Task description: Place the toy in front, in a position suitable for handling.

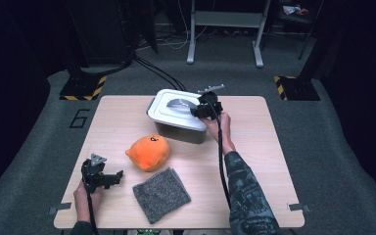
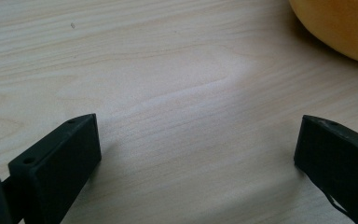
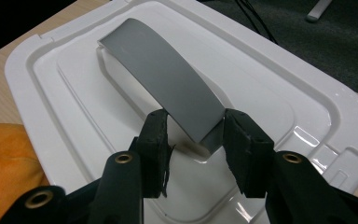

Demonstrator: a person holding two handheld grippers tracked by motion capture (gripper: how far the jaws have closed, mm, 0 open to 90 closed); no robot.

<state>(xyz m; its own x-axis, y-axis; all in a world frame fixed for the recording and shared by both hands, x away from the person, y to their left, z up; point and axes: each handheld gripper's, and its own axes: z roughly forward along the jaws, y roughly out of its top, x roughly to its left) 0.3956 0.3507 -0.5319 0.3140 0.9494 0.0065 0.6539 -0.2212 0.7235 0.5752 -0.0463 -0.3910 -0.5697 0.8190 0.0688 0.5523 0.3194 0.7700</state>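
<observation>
At the bottom left of the high view, my left gripper (image 1: pixel 108 177) rests on the wooden table (image 1: pixel 254 161) with its jaws spread wide and nothing between them; in its own view bare wood lies there, the orange plush toy (image 2: pixel 340 28) at the upper right. Just right of that gripper lies a grey cloth (image 1: pixel 161 194), and the plush sits above it, mid-frame. Farther up, near the table's far edge, stands the grey box (image 1: pixel 183 132) under its white lid (image 1: pixel 169 113). My right gripper (image 3: pixel 193 135) has narrowed onto the lid's grey handle (image 3: pixel 165 77) (pads pressing both edges at its near end).
</observation>
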